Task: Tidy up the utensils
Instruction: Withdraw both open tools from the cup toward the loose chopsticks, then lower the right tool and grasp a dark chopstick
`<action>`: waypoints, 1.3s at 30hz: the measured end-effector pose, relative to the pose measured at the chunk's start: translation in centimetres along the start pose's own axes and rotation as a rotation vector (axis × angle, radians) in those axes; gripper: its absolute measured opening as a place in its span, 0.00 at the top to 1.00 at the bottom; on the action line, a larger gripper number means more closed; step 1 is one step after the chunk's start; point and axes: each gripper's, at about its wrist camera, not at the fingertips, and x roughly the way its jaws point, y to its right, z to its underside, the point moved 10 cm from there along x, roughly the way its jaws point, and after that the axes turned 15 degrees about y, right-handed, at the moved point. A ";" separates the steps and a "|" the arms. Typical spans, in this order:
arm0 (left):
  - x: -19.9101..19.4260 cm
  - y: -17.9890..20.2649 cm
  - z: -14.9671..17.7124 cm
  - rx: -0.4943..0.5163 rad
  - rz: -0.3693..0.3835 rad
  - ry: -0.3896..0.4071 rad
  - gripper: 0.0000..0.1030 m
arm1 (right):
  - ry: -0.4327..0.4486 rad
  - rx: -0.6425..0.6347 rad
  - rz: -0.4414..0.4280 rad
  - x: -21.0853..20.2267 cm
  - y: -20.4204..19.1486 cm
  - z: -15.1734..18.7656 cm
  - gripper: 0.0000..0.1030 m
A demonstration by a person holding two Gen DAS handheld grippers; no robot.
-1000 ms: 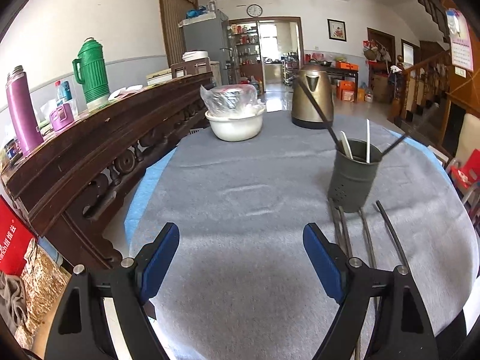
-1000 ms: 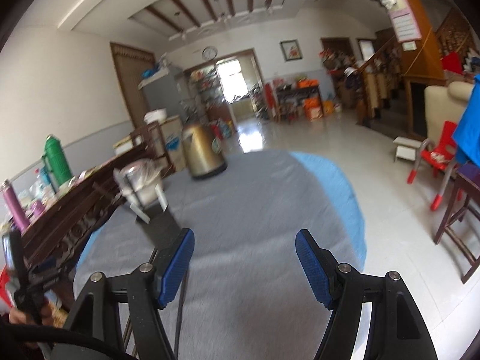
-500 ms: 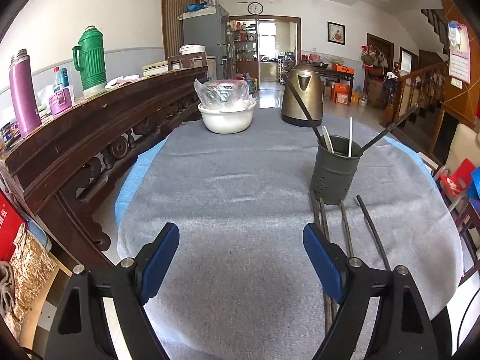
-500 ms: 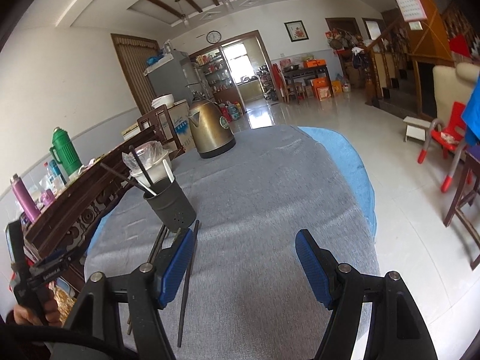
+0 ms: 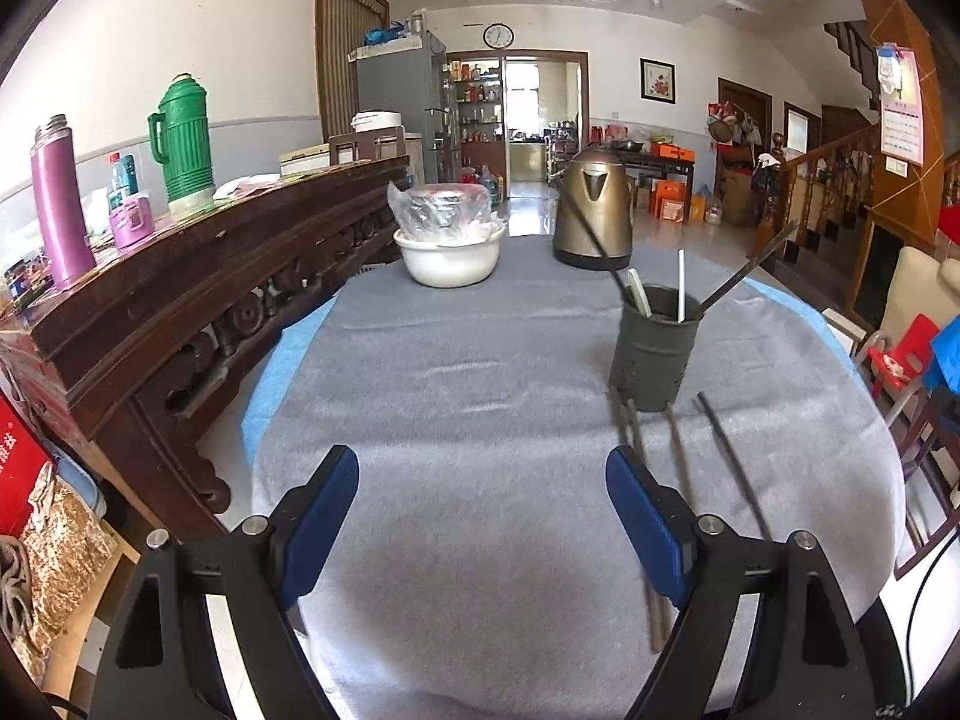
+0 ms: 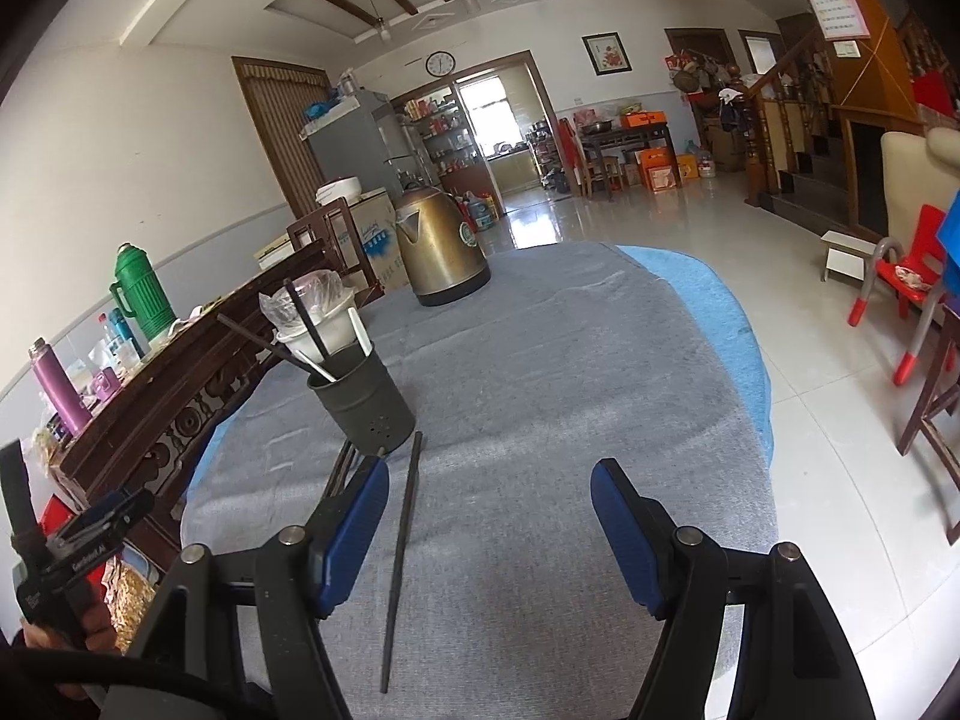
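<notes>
Left tongs (image 5: 483, 516): we hold them wide apart and empty above the near part of the desk (image 5: 468, 396), with nothing between the blue pads.
Right tongs (image 6: 489, 519): also spread apart and empty; we judge they hover low over the grey cloth, lined up for a pick.
Holder (image 5: 654, 348): a dark round cup with small drain holes low on its wall, standing upright ahead of the left tongs and off to their right side; from the right tongs it sits ahead and to the left (image 6: 363, 399).
What is in it: dark chopsticks and a couple of white sticks lean outward at loose angles, so we judge part of the sorting is done.
Loose chopsticks (image 5: 729, 462): several long, thin, dark sticks lie flat on the cloth, running from the holder's foot back toward us, just right of the left tongs' right pad.
Nearest stick (image 6: 401, 558): one dark chopstick lies just inside the right tongs' left pad, roughly parallel to it; the others are partly hidden behind that pad.
Why so laid: we think the lengthwise lie lets the tongs close across a stick without turning.
Next move, as we judge: shift the right tongs leftward to centre the stick.
Risk: a thin stick may roll or pivot when pinched.
Beyond: a brass-coloured kettle (image 5: 594, 216) and a white bowl (image 5: 449, 249), well ahead.
</notes>
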 end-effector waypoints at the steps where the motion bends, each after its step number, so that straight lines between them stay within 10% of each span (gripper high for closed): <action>1: -0.1 -0.5 0.2 0.002 -0.008 0.001 0.18 | -0.003 0.000 0.000 0.1 -0.1 0.0 0.29; 39: 1.6 0.6 1.7 0.133 -0.095 -0.142 0.17 | -0.222 -0.019 -0.161 7.1 -7.2 5.0 0.29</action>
